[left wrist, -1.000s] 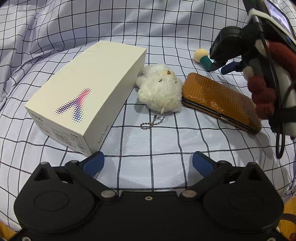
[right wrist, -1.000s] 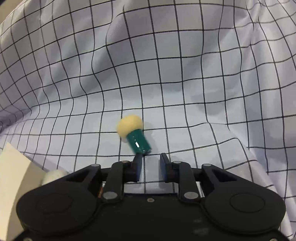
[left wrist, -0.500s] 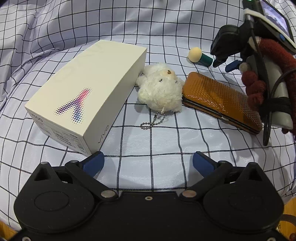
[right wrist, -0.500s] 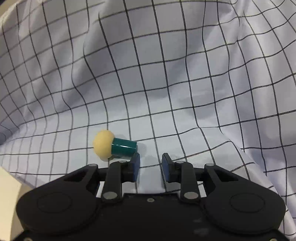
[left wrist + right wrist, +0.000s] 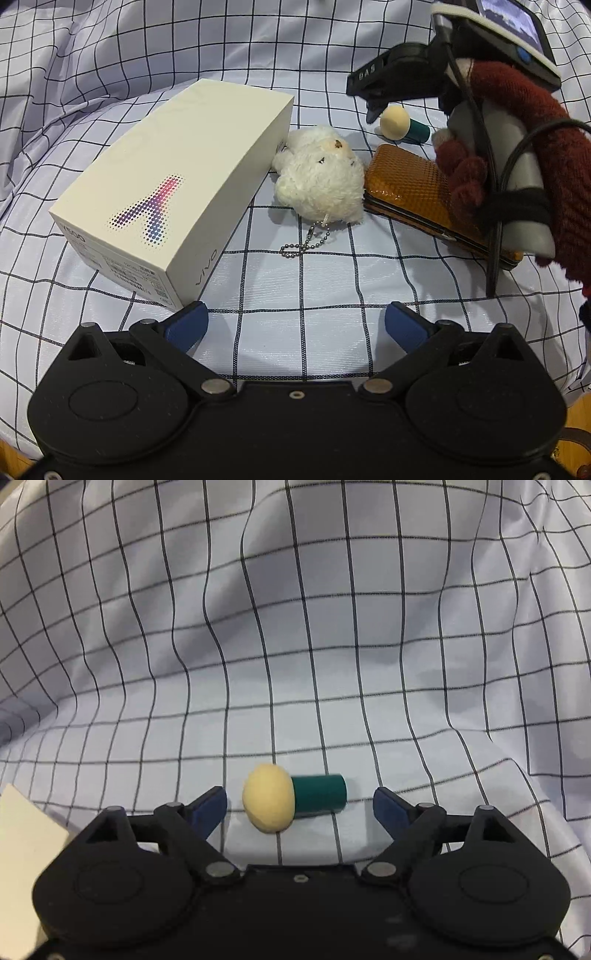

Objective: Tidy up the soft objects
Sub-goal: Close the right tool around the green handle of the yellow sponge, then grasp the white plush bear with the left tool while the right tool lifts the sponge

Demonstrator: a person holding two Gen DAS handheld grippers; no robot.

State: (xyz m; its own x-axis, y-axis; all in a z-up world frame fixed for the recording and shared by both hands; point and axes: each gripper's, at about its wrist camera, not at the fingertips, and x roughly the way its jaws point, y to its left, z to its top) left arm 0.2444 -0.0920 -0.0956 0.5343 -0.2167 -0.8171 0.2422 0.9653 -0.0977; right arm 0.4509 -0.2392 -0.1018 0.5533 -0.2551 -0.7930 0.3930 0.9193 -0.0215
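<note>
A small sponge puff (image 5: 293,797) with a yellow foam head and a green handle lies on its side on the checked cloth. My right gripper (image 5: 300,806) stands around it, jaws opening, blue pads clear of it on both sides. In the left wrist view the same puff (image 5: 400,123) lies behind a white plush bear (image 5: 321,175) with a bead chain. My left gripper (image 5: 295,325) hovers open over bare cloth in front of the bear, nothing between its fingers.
A white phone box (image 5: 173,184) lies left of the bear, touching it. An orange textured case (image 5: 417,184) lies right of the bear. A gloved hand (image 5: 517,166) holds the right gripper's handle over the case. The checked cloth (image 5: 332,627) rises in folds behind.
The right gripper's jaws went from nearly shut to wide apart and now straddle the puff. The puff tipped from leaning upright to lying on its side. The left gripper stayed still.
</note>
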